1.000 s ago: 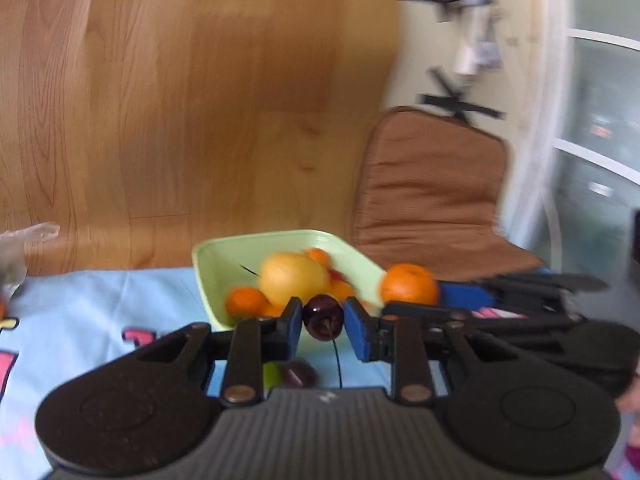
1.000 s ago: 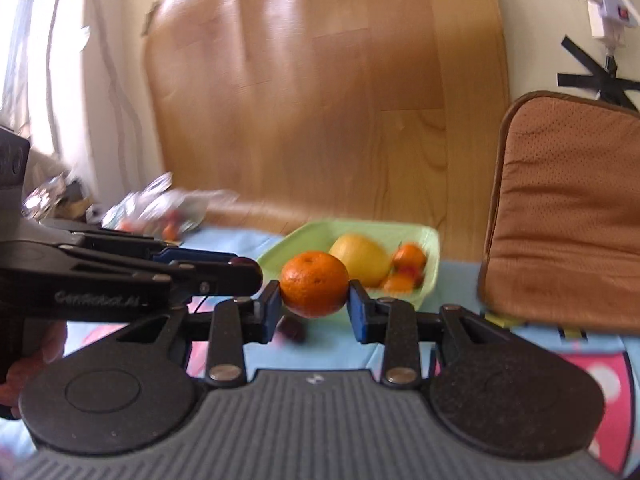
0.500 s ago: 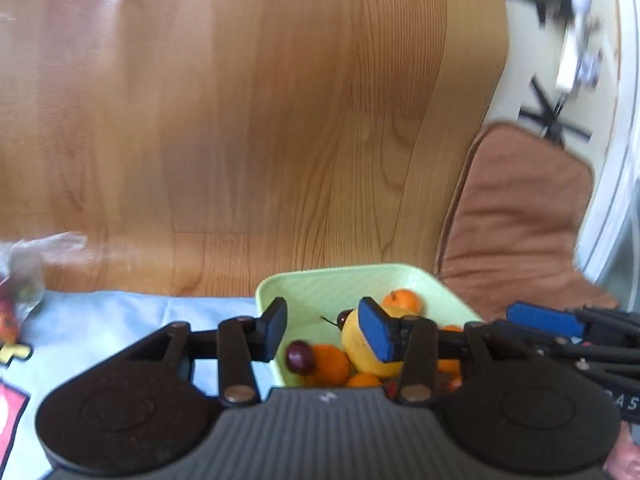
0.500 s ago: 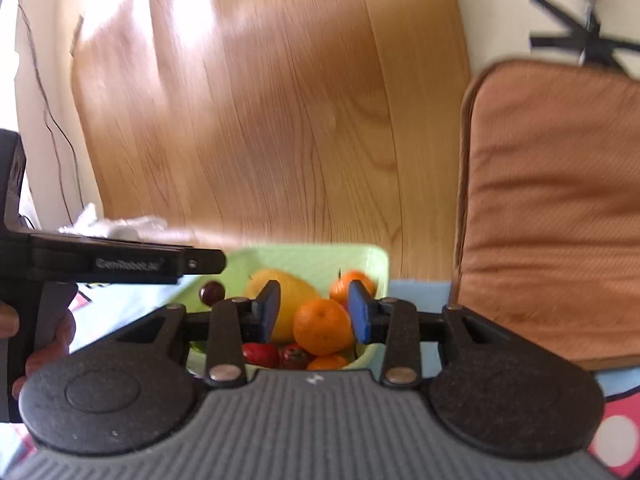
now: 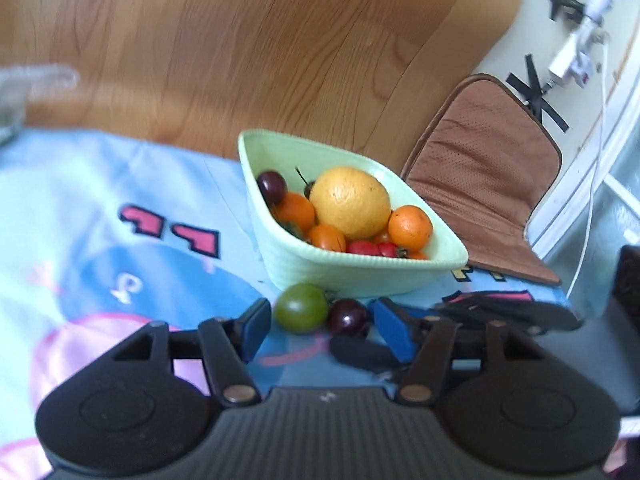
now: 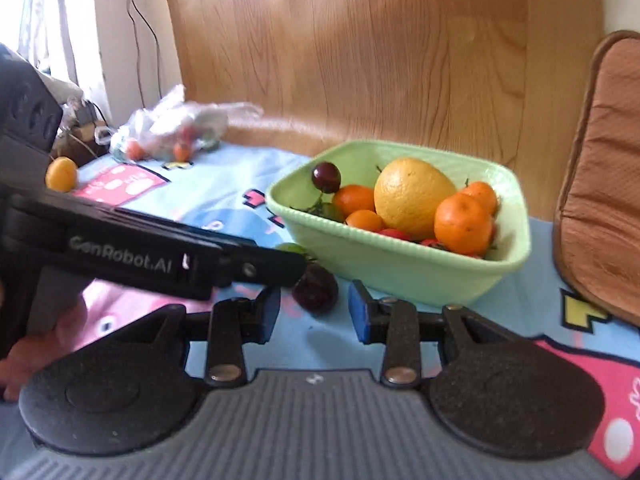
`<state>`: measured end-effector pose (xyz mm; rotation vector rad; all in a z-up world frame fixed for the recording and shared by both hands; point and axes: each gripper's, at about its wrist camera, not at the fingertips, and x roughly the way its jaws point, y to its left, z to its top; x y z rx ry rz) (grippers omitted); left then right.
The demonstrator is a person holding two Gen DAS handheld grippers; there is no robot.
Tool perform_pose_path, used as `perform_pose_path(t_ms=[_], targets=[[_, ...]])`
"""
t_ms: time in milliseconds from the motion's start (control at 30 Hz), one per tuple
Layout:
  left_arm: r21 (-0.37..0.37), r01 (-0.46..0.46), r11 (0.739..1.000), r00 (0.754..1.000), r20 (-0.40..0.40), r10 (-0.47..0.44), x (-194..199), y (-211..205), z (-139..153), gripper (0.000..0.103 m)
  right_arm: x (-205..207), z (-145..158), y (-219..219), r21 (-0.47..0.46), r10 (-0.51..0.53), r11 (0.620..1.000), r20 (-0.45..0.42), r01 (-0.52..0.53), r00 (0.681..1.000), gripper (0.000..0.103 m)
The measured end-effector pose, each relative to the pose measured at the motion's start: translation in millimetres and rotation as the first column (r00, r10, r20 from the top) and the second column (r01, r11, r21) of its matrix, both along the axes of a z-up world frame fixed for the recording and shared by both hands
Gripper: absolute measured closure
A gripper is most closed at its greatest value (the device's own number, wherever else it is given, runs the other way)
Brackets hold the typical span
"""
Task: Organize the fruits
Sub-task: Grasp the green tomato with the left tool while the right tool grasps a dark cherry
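A pale green bowl (image 5: 360, 276) (image 6: 400, 272) holds a big yellow citrus (image 5: 350, 202), mandarins (image 6: 462, 224), small red tomatoes and a dark cherry (image 5: 272, 187). On the blue cloth in front of it lie a green tomato (image 5: 301, 306) and another dark cherry (image 5: 347, 317) (image 6: 316, 286). My left gripper (image 5: 322, 332) hangs low just before these two; its jaws are opening and press on nothing. My right gripper (image 6: 314, 316) is open and empty, just short of the cherry on the cloth. The left gripper's fingers (image 6: 276, 268) cross the right wrist view and half hide the tomato.
A brown seat cushion (image 5: 480, 184) leans right of the bowl against a wooden panel (image 6: 360, 48). Far left on the cloth are a clear bag of small fruit (image 6: 172, 128) and a loose yellow fruit (image 6: 61, 174). A hand (image 6: 40, 340) holds the left gripper.
My left gripper let go of its dark cherry, which now lies in the bowl, then sank toward the cloth. My right gripper released its mandarin into the bowl and drew back lower.
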<state>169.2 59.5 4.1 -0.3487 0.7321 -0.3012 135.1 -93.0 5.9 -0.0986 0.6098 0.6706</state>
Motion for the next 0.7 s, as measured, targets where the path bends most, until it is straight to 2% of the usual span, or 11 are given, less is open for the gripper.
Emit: perform_pose_path(t_ms=[67,100,200,300,467,600,700], targets=[[-0.021,-0.002,1.0,1.0,0.004,0.002,1,0,-4,0.047,6,-4,4,0.005,0.015,1.0,-0.039,-0.015,0.999,0.07],[-0.036,0.002,0.999,1.0,-0.001,-0.002,0,0,-4,0.048,7,-5,5,-0.002,0.002,1.0,-0.031,-0.002,1.0,0.074],[-0.055,0.041,0.998,0.999,0.012,-0.04,-18,-6,-1,0.048,-7,-1,-5,0.016,-0.001,1.0,-0.044,0.002,0.999,0.074],[-0.04,0.088,0.995,0.995,0.044,-0.086,-55,-16,4,0.048,-35,2,-16,0.02,0.023,1.0,-0.008,-0.023,1.0,0.074],[0.03,0.132,0.991,0.988,0.079,-0.134,-124,-36,7,0.047,-109,2,-33,0.009,0.069,0.998,0.038,-0.07,0.997,0.074],[0.006,0.132,0.991,0.988,0.083,-0.132,-162,-40,6,0.047,-153,2,-37,-0.004,0.092,0.996,0.058,-0.092,0.994,0.074],[-0.016,0.13,0.991,0.989,0.074,-0.128,-176,-35,0,0.046,-168,0,-35,-0.026,0.111,0.994,0.067,-0.11,0.992,0.074]])
